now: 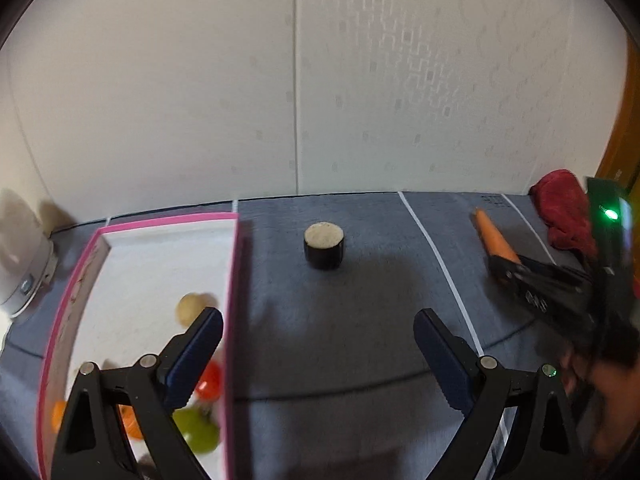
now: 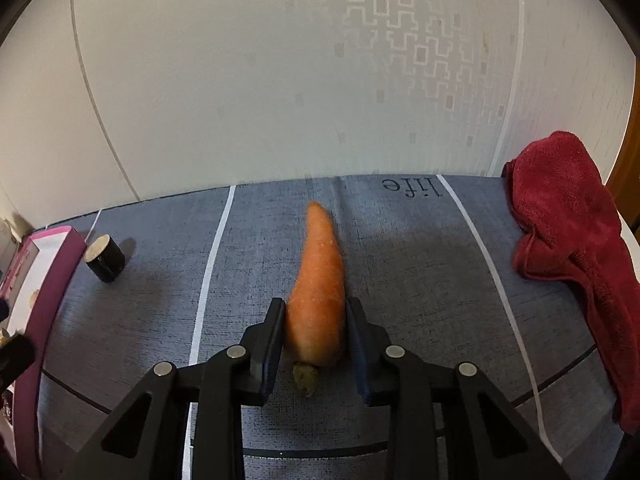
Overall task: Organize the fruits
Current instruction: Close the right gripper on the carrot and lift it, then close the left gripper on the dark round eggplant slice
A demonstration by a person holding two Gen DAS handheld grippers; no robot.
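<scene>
An orange carrot (image 2: pixel 320 280) lies on the grey cloth, tip pointing away. My right gripper (image 2: pixel 315 309) has its jaws closed against the carrot's thick end, one on each side. The carrot (image 1: pixel 494 238) and the right gripper also show at the right of the left wrist view. My left gripper (image 1: pixel 318 322) is open and empty, its left finger over the pink-rimmed white box (image 1: pixel 236 280). The box holds a pale round fruit (image 1: pixel 192 309), a red one (image 1: pixel 210 380), a green one (image 1: pixel 196 430) and an orange one (image 1: pixel 132 420).
A short black cylinder with a beige top (image 1: pixel 324 246) stands on the cloth beyond the left gripper, also in the right wrist view (image 2: pixel 105 258). A red towel (image 2: pixel 568 248) lies at the right edge. A white appliance (image 1: pixel 22 264) stands far left. A wall bounds the back.
</scene>
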